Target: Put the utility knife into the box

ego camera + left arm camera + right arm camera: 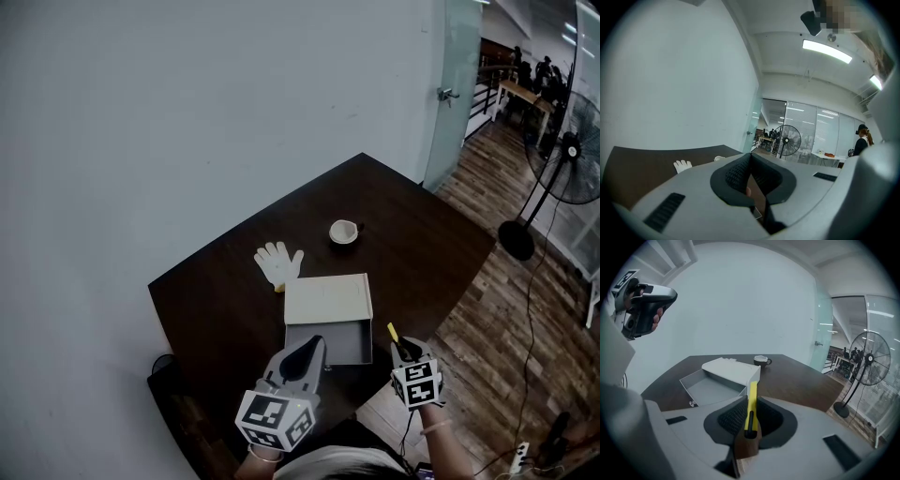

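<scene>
Head view: right gripper (402, 351) near box (328, 300)

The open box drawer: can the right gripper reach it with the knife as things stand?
Probably yes. The right gripper, jaws shut on the utility knife, faces the drawer, its top open and nothing between them; the left gripper is held up off to the left.

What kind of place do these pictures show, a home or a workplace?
Probably an open office: tall glass partition walls, long ceiling strip lights, and a black pedestal fan standing on wood-plank flooring beside the dark brown table.
</scene>
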Demonstrator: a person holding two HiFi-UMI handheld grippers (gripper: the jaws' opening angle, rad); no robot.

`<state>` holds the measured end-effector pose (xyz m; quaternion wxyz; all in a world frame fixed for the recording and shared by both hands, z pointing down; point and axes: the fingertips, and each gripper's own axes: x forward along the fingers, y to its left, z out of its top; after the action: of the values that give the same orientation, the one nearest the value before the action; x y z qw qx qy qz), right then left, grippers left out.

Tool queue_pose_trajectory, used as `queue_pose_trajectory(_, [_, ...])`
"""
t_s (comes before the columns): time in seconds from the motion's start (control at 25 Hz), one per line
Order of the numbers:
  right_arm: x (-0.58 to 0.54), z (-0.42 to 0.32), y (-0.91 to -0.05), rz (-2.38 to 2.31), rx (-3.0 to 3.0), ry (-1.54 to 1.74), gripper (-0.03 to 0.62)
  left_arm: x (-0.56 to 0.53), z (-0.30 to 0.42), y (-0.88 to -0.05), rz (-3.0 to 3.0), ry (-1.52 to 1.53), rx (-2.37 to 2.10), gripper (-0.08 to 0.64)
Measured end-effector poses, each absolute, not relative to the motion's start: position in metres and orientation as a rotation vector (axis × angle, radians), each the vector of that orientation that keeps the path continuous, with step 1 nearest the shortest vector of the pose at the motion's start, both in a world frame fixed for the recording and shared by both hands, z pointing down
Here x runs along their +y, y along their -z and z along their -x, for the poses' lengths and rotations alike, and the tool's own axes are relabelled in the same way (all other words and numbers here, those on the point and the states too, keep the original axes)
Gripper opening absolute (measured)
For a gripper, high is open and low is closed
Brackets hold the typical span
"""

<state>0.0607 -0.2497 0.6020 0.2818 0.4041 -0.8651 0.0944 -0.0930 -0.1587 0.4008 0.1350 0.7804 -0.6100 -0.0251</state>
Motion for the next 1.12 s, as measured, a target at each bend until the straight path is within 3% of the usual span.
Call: queue_pose_trajectory(1.12, [-0.242,0.022,-0.596,-0.821,-2.420,-0.159,0.063,-0.134,0.142,-0.397,-2.117,0.108,-1.941,0.017])
